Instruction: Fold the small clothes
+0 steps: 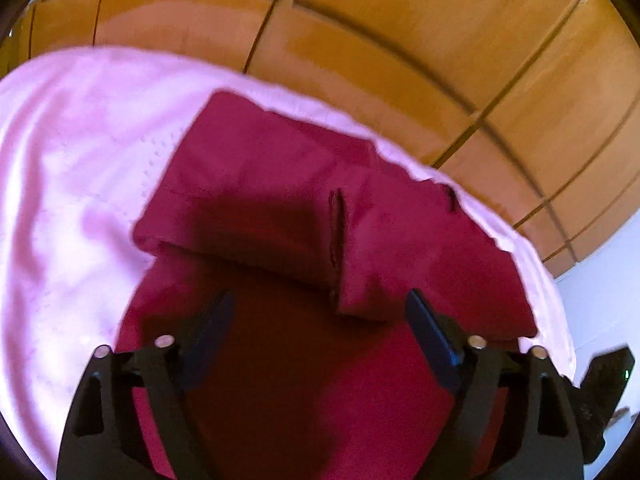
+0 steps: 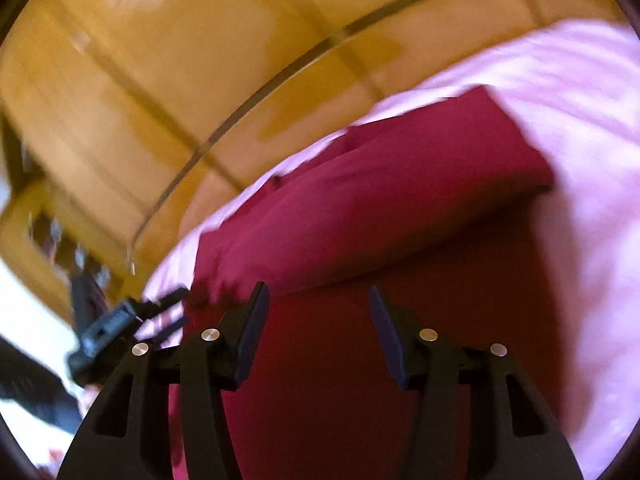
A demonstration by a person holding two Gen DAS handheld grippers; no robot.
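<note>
A dark red garment [image 1: 280, 184] lies partly folded on a pink sheet [image 1: 72, 168], with one flap laid over its middle. My left gripper [image 1: 320, 304] hovers just above the garment's near part, open and empty. In the right wrist view the same red garment [image 2: 380, 184] lies on the pink sheet [image 2: 592, 128]. My right gripper [image 2: 318, 300] is open and empty above its near part. The left gripper [image 2: 116, 320] shows blurred at the left of the right wrist view.
Orange-brown wooden wardrobe panels [image 1: 360, 40] stand close behind the sheet's far edge, also in the right wrist view [image 2: 160, 80]. A white wall [image 1: 608, 280] shows at the right. The right gripper's body [image 1: 604, 392] shows at the lower right of the left wrist view.
</note>
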